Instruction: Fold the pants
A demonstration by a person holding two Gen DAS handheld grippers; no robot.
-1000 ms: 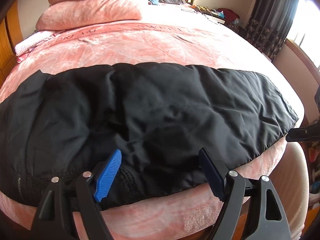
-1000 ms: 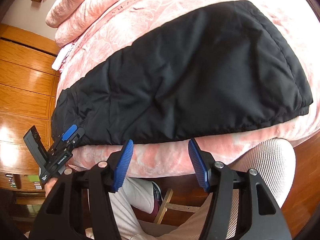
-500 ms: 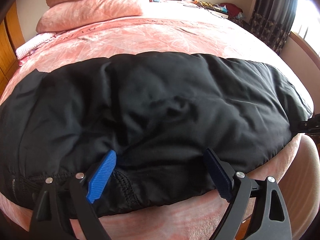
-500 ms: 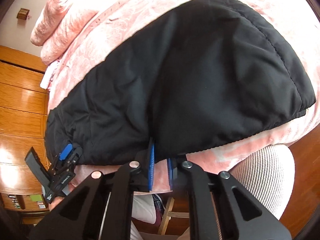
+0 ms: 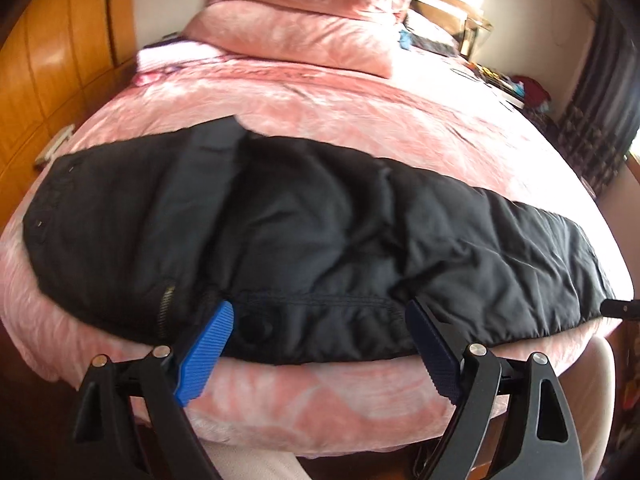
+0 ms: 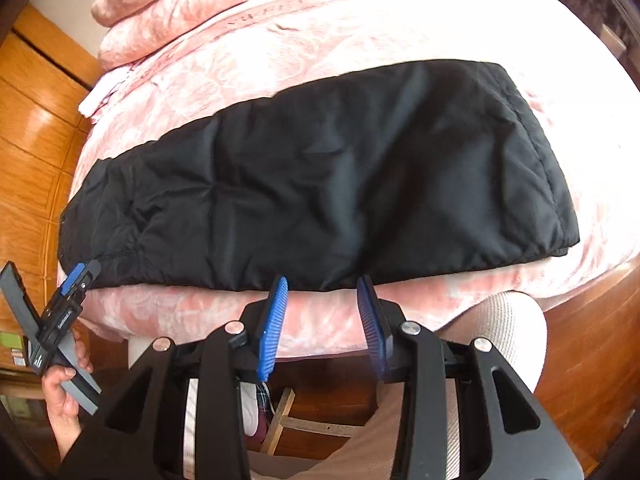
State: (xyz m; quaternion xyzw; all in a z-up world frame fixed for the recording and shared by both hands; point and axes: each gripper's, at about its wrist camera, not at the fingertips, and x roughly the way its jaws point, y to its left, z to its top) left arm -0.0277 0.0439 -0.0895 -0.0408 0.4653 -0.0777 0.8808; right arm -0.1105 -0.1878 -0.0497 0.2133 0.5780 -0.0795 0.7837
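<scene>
Black pants (image 6: 320, 184) lie folded lengthwise, leg over leg, along the near edge of the pink bed (image 5: 360, 112), both the left gripper (image 5: 320, 344) and right gripper (image 6: 324, 320) open and empty; crosswise folds seemingly remain.

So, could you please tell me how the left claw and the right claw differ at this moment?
The left claw gapes wide, its pads spanning the waistband end of the pants; the right claw is open less wide, at the pants' near edge partway along the leg. Both are empty and point at the bed's near side.
</scene>
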